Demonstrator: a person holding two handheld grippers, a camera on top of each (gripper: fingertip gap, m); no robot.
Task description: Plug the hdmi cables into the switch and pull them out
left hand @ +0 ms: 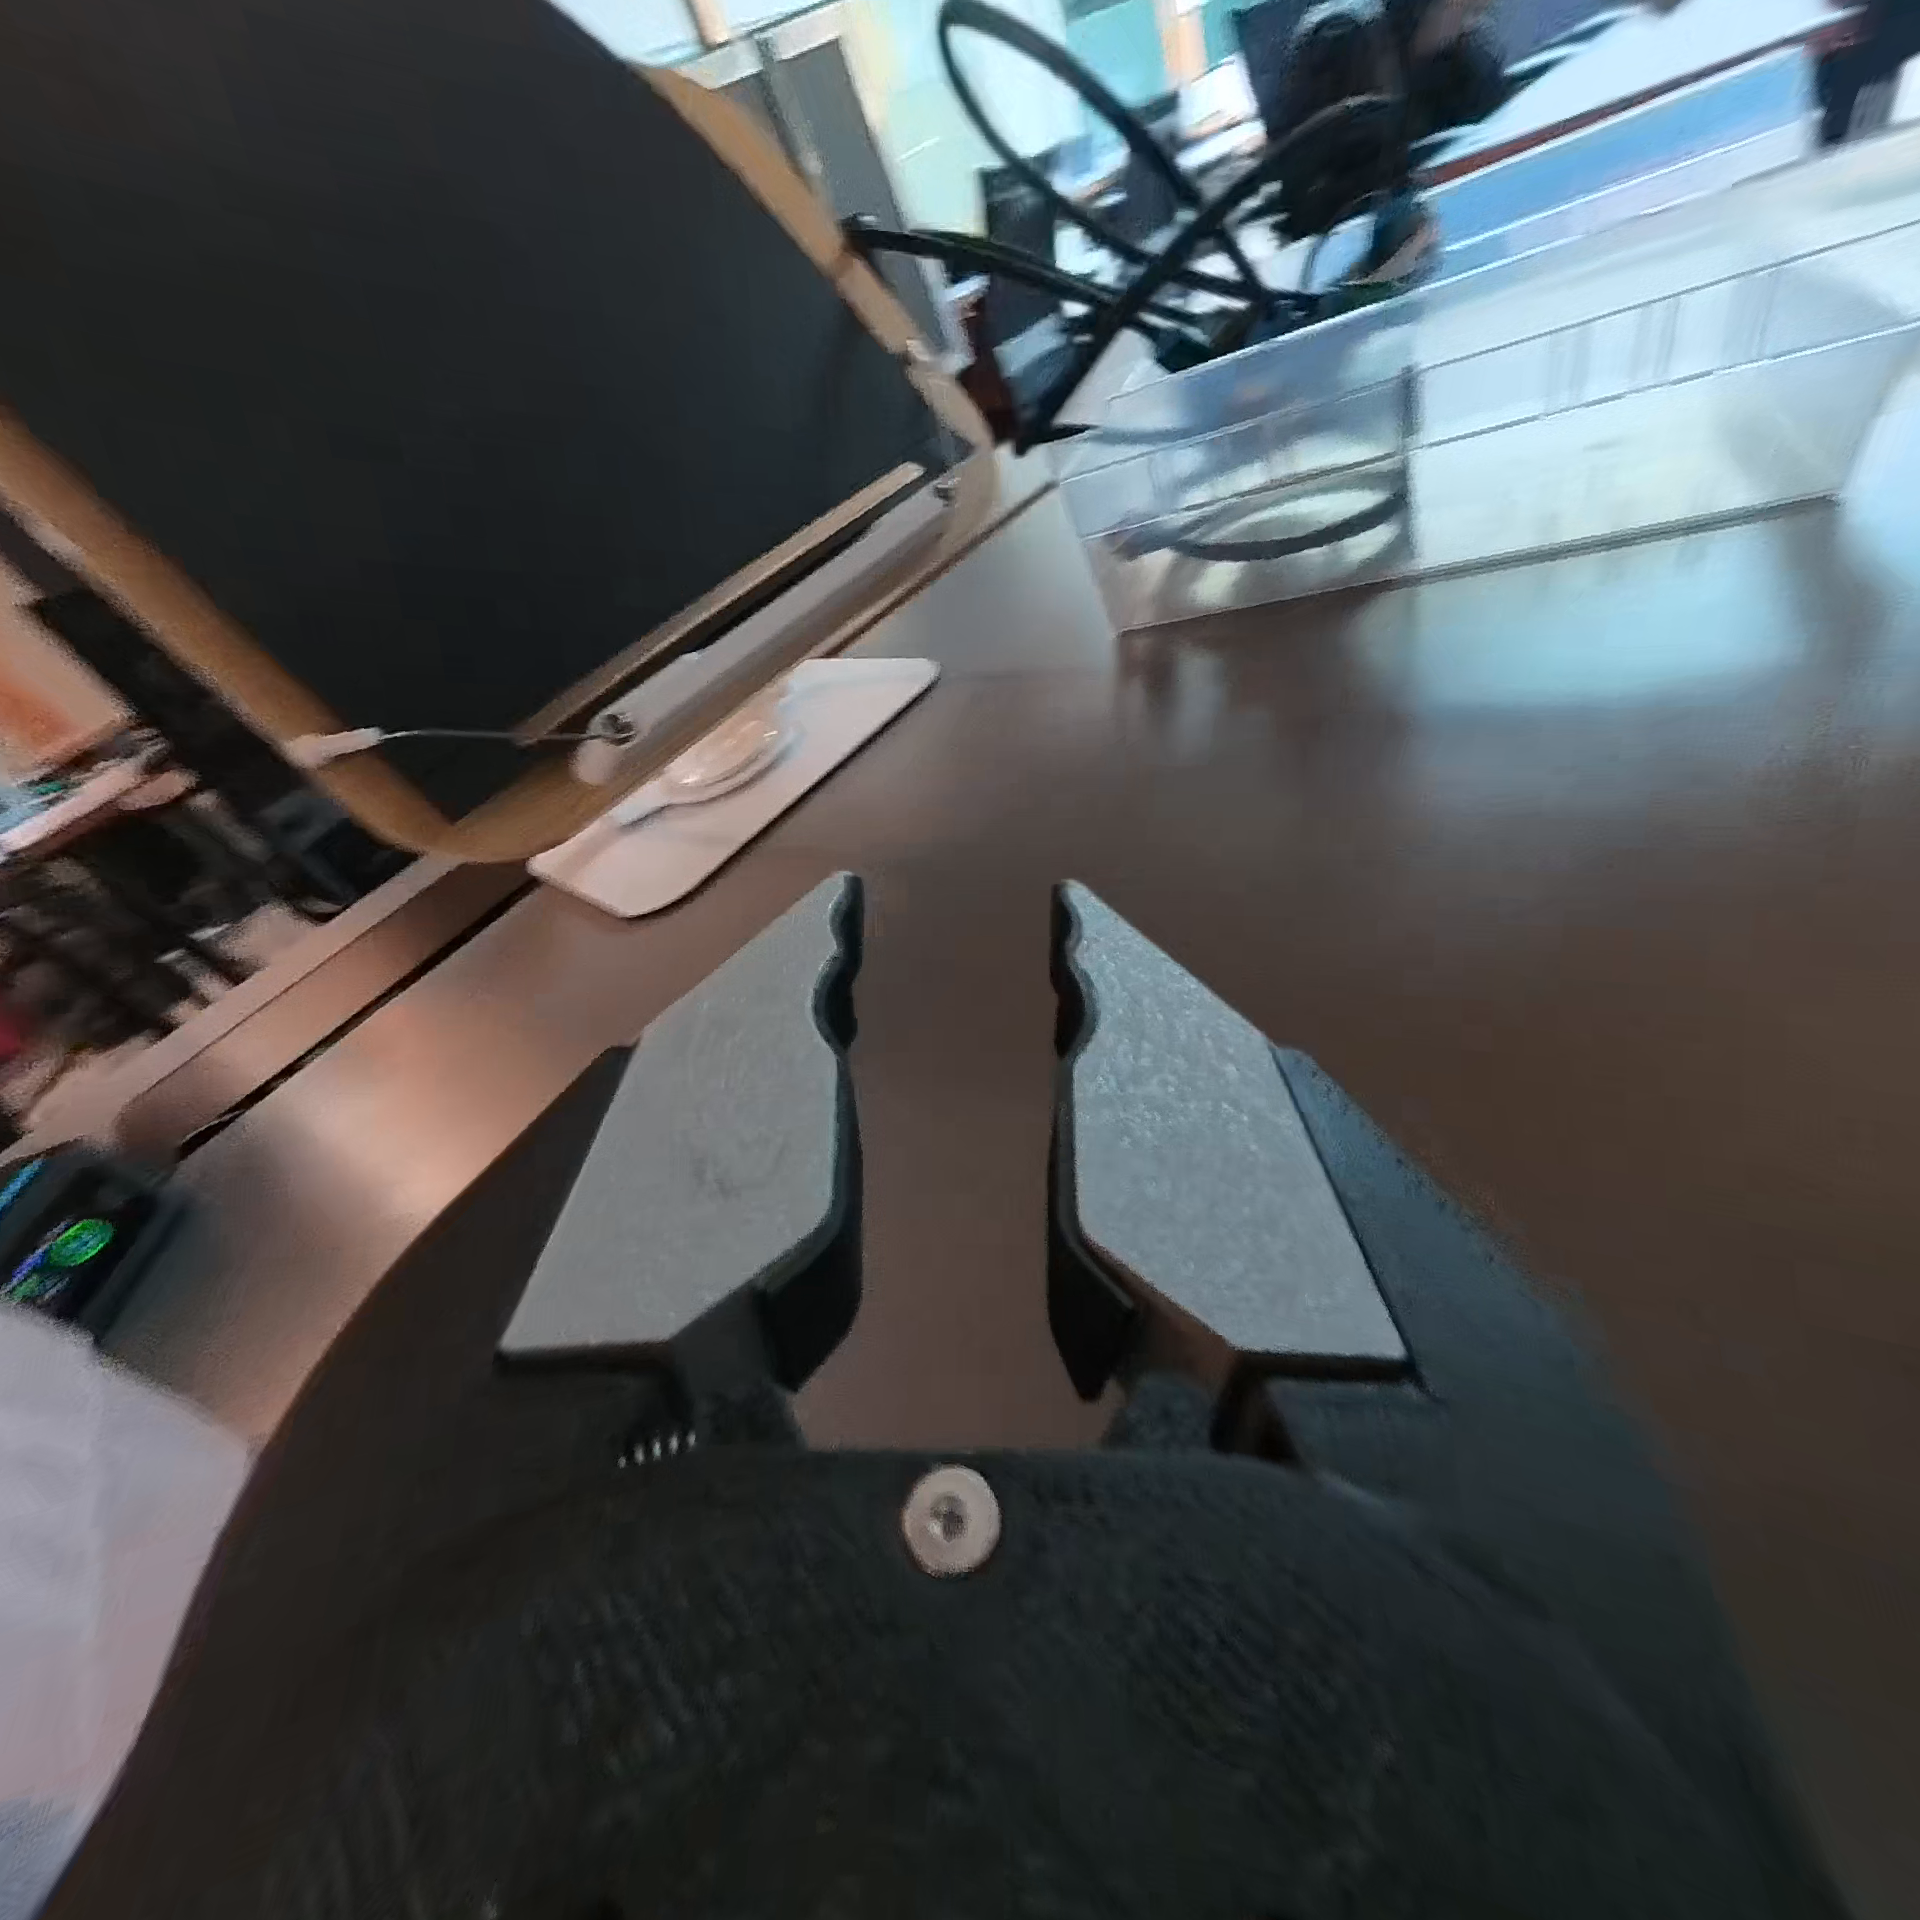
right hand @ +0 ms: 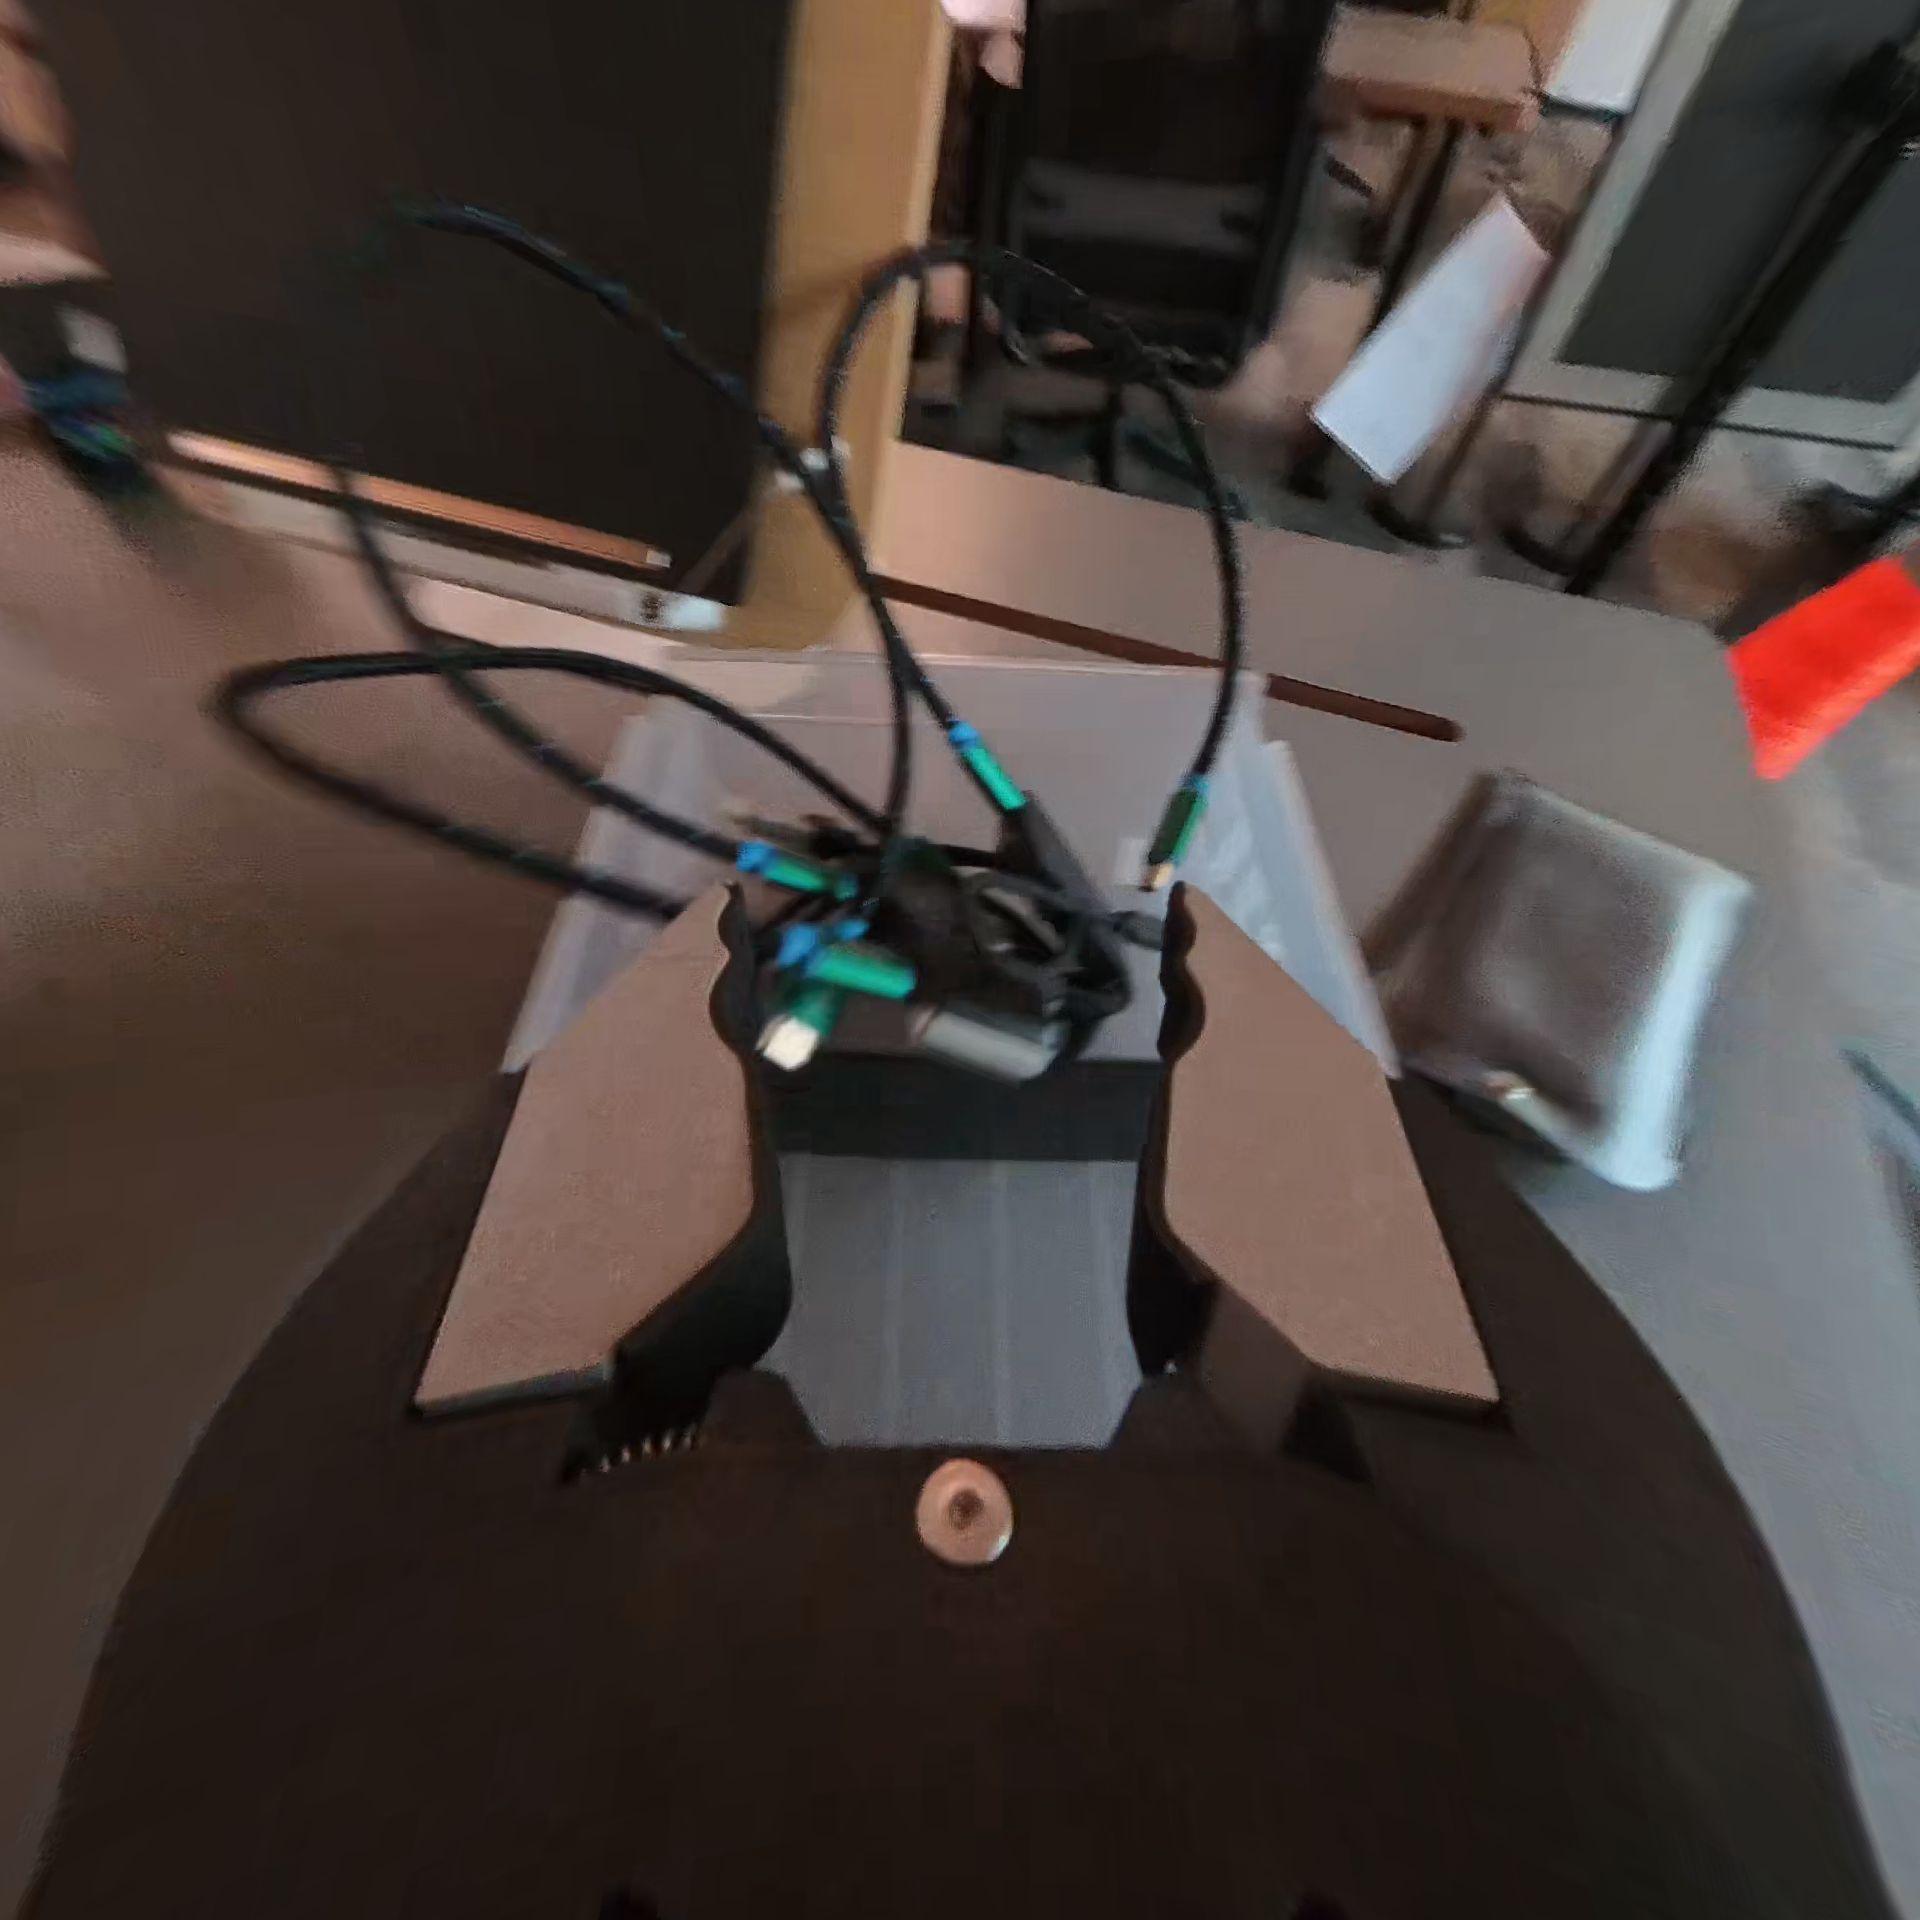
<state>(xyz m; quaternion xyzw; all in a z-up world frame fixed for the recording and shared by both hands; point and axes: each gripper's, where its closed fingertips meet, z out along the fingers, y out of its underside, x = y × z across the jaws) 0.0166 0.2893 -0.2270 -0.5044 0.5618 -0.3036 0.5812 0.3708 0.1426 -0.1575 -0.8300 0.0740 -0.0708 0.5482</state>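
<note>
While both tongs carried nothing, I judged that the task stood at its very beginning, or in a pause between two cables. My left tongs (left hand: 956,914) were partly spread over the bare brown worktop (left hand: 1351,883), with only the surface visible between the fingers, and they pointed past the white base (left hand: 748,769) of a monitor stand. My right tongs (right hand: 956,925) were spread wide and hovered in front of a clear plastic box (right hand: 1299,831) which stood on the worktop.

The HDMI cables (right hand: 561,665) were all in that box. Their black cords looped up over its rim, and the green plugs with blue collars (right hand: 862,971) lay in a heap with some dark piece, perhaps the switch, but the blur did not let me decide. One plug (right hand: 1179,821) hung free near the right wall of the box, just beyond my right fingertip, touching neither finger.

I thought the next move called for lowering the right tongs into the box and closing on one green plug by its body, not by the cord. The hanging plug looked the easiest, because the others were tangled together. The left tongs would then need to come over and steady the switch. A grey pouch (right hand: 1558,977) lay just beside the box, to its right.
</note>
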